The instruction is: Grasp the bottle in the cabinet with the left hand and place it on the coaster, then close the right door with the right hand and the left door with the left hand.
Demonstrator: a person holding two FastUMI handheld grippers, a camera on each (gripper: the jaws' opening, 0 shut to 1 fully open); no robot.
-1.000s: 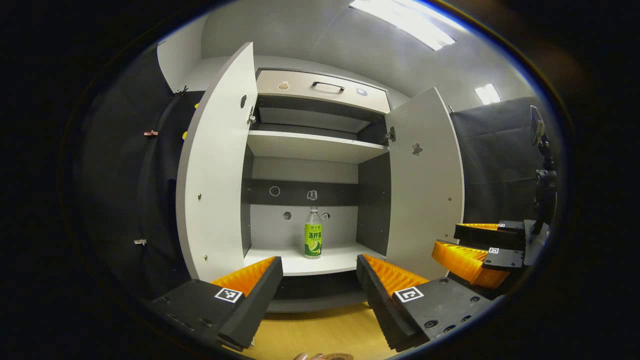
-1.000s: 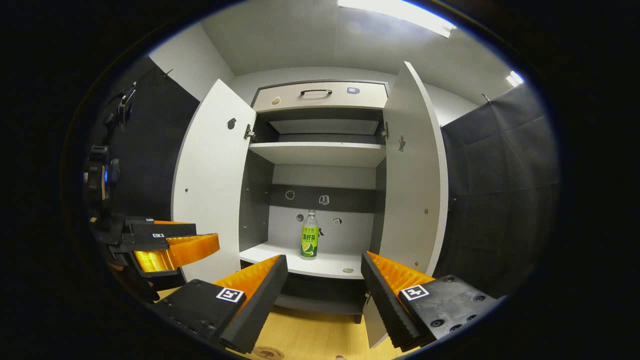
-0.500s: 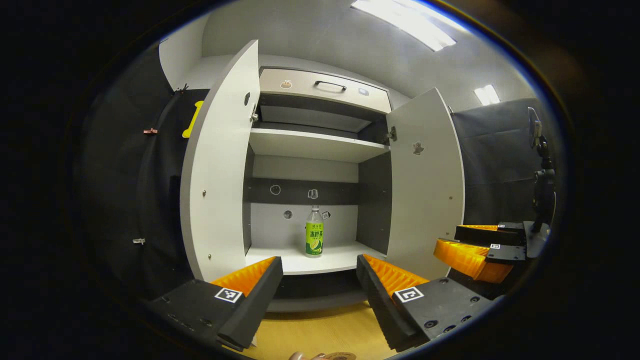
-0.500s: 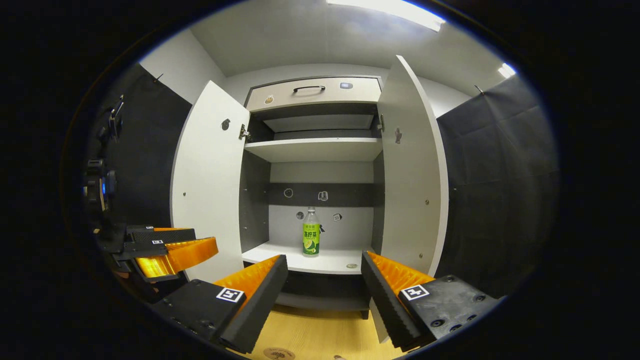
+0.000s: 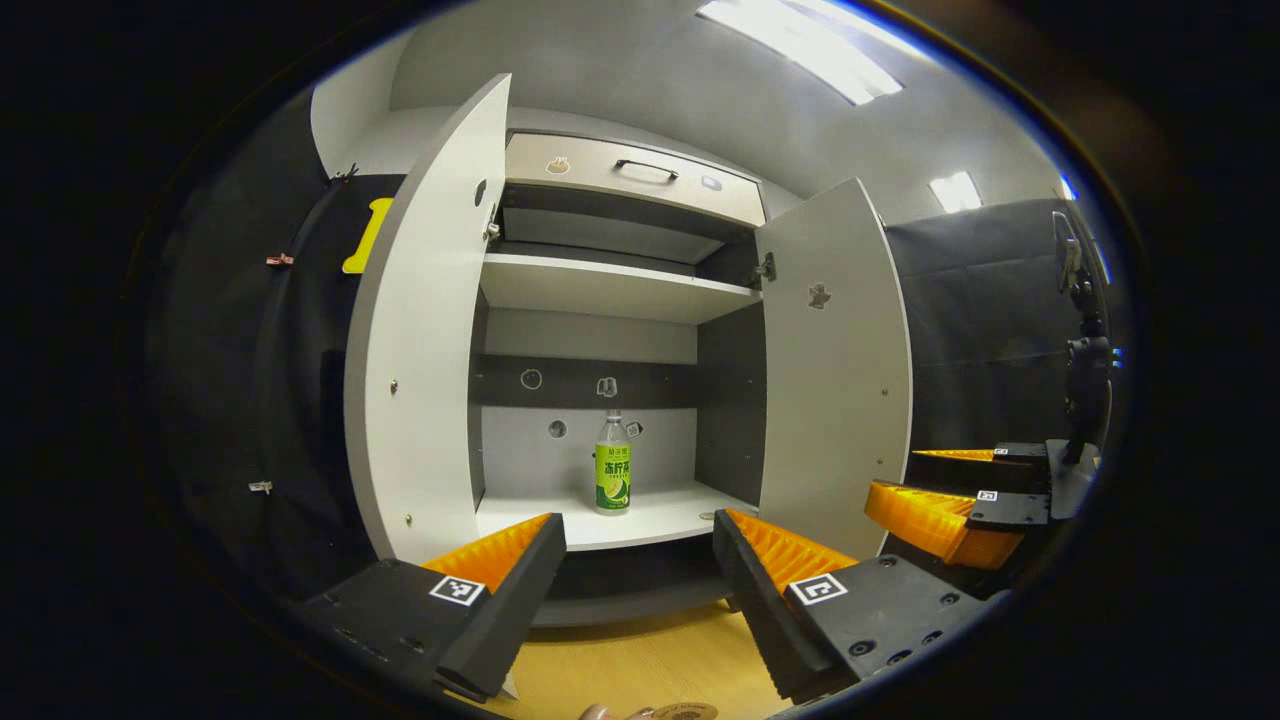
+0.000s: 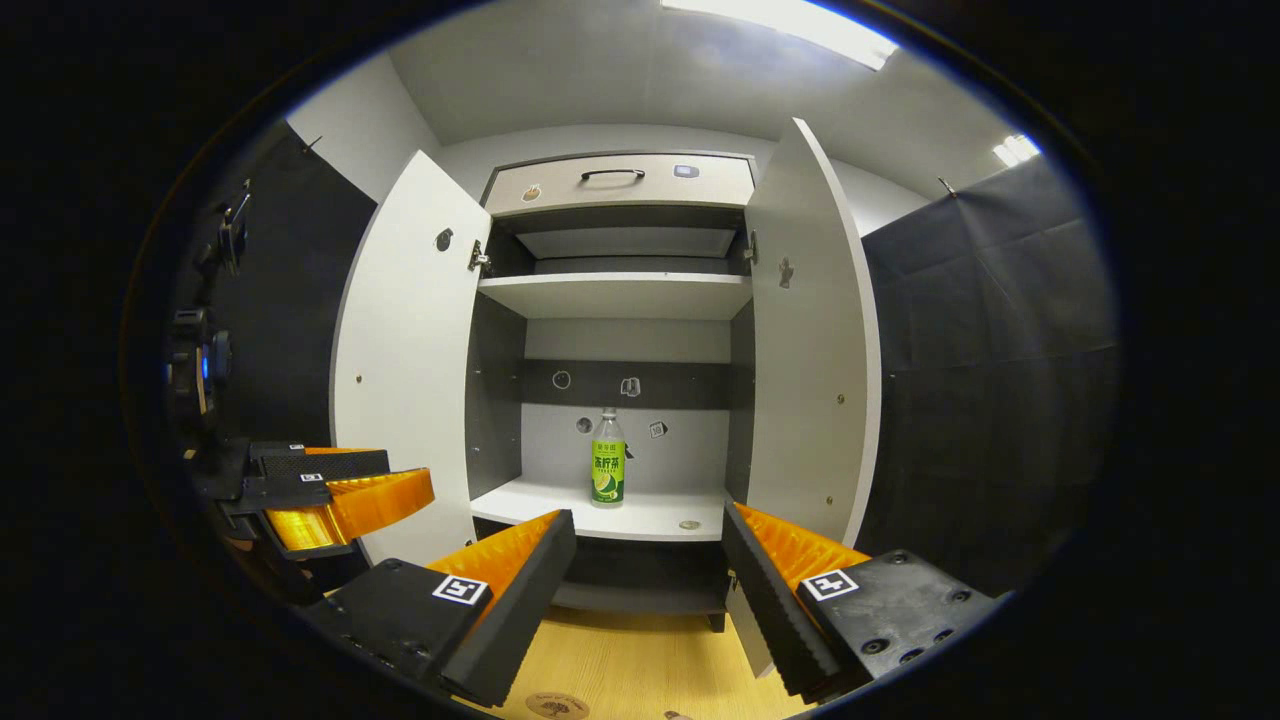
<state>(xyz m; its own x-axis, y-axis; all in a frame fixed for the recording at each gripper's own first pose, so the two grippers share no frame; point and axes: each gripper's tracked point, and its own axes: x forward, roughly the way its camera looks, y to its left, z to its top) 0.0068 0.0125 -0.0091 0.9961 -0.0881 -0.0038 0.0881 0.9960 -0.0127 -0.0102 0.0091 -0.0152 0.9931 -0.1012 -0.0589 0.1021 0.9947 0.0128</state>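
Bottle on the lower cabinet shelf: green label with large white characters, too small to read with certainty. Left claw: one square black-and-white coded marker on each finger, no letters or numbers. Right claw: the same kind of marker on each finger. Small stickers on the cabinet back wall: illegible.

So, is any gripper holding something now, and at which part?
Nothing is held. The left gripper and the right gripper are both open with nothing between the fingers. The bottle stands untouched on the cabinet's lower shelf.
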